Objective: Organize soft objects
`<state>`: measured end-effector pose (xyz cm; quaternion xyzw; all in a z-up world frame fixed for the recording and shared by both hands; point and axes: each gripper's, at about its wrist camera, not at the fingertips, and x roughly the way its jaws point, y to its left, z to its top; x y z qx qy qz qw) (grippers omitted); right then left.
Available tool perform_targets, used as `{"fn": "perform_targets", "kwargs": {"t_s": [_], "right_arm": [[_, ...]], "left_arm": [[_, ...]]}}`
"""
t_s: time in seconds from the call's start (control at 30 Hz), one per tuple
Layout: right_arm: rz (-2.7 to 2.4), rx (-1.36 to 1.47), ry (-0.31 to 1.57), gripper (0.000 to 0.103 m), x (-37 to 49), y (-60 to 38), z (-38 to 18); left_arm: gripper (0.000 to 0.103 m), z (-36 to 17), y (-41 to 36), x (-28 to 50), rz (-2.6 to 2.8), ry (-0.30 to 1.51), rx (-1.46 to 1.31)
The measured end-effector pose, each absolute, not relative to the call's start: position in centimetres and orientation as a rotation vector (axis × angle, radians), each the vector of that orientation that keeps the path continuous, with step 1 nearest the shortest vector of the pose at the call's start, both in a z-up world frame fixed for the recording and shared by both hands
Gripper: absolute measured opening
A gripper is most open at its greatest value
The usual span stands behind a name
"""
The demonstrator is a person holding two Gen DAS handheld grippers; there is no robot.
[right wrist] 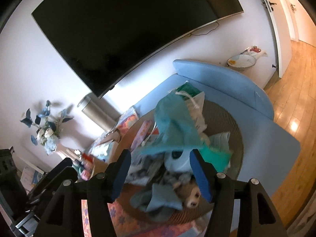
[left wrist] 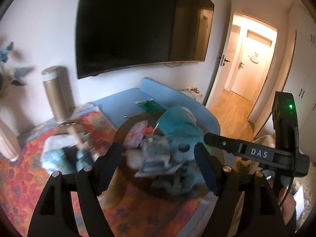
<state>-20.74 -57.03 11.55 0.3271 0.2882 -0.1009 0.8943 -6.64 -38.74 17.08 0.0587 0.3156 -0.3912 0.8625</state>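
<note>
Left gripper (left wrist: 158, 162): seen from its own wrist view, pointing forward and downward; jaws stand apart, blue pads facing each other, nothing pressed between them.
Left gripper fingers (left wrist: 110, 165): black linkage arms with blue pads; no contact with anything that can be made out.
Right gripper (right wrist: 160, 169): seen from its own wrist view, angled downward; jaws parted, pads clear of any grip.
Right gripper fingers (right wrist: 199, 175): blue pad surface exposed, nothing clamped.
Right gripper in left view (left wrist: 256, 152): its black body crosses the right side, just beside the left gripper's right finger.
Person's hand (left wrist: 286, 199): partly visible at lower right; grip detail cannot be told.
</note>
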Motion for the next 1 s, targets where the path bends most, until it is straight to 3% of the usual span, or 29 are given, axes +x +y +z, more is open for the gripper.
{"fn": "perform_targets", "kwargs": {"t_s": [0.23, 0.57, 0.63, 0.73, 1.0], "right_arm": [[-0.164, 0.624, 0.602, 0.060, -22.0, -51.3, 11.7], [0.023, 0.335, 0.645, 0.060, -18.6, -36.5, 13.6], [0.065, 0.283, 0.652, 0.065, -17.3, -33.4, 13.6], [0.142, 0.224, 0.679, 0.075, -14.9, -28.7, 12.8], [0.292, 0.209, 0.798, 0.075, -7.6, -19.6, 7.4]], "left_arm": [[0.075, 17.5, -30.5, -9.1, -0.736, 0.612, 0.114], [0.077, 17.0, -16.5, -9.2, -0.452, 0.562, 0.044], [0.078, 16.5, -13.5, -9.0, -0.390, 0.572, 0.020], [0.078, 15.5, -9.6, -8.3, -0.318, 0.605, -0.019], [0.078, 9.6, -3.3, -6.1, -0.106, 0.688, 0.004]]}}
